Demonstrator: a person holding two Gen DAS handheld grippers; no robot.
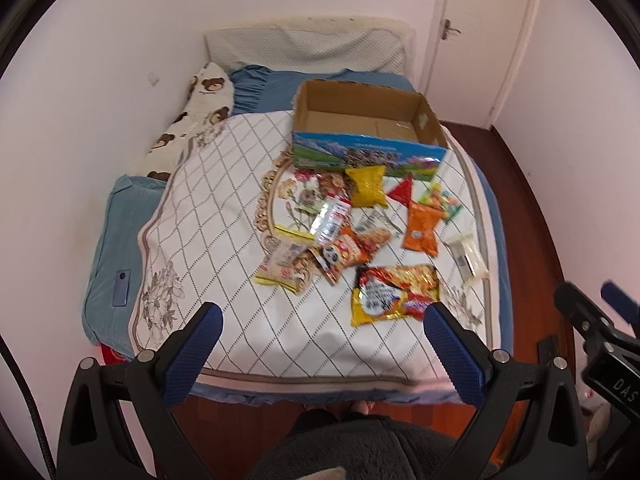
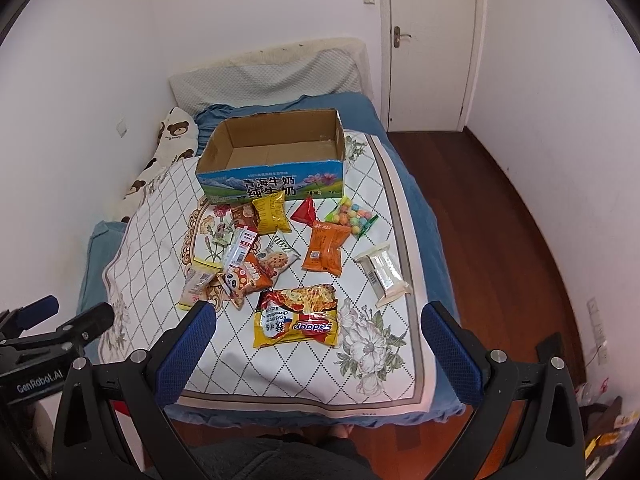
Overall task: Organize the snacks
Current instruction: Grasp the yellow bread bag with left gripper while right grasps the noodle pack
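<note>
Left wrist view. Left tool (image 1: 322,324) above the foot edge of the bed (image 1: 280,344), fingers spread wide, nothing between them. Cardboard box (image 1: 366,126) open and bare inside, set toward the head of the bed, blue printed side facing the foot. Snacks scattered on the quilt just before that side: yellow puffed bag (image 1: 367,186) touching the box front, red triangular packet (image 1: 401,191) beside it, bag of coloured candy balls (image 1: 440,202) nearer the right edge, orange packet (image 1: 422,229) below those. Overlapping heap of small packets (image 1: 324,236) at mid-bed. Noodle packet (image 1: 394,294) nearest the foot edge, partly behind the right finger. Pale clear-wrapped pack (image 1: 468,254) close to the right edge. Phone (image 1: 121,288) on the blue sheet at the left edge. Right tool (image 1: 592,312) visible at the frame's right, off the bed; opening not clear from here.

Right wrist view. Right tool (image 2: 318,326) over the foot edge, fingers spread wide, holding nothing. Noodle packet (image 2: 296,316) between and just beyond the fingertips, flat on the quilt. Orange packet (image 2: 324,250) farther up, candy bag (image 2: 352,216) and red triangle (image 2: 305,210) behind it, yellow bag (image 2: 272,212) against the box (image 2: 272,160). Pale pack (image 2: 382,272) near the right edge. Small-packet heap (image 2: 244,268) left of centre. Left tool (image 2: 60,320) at the frame's left, beside the bed's left edge.
</note>
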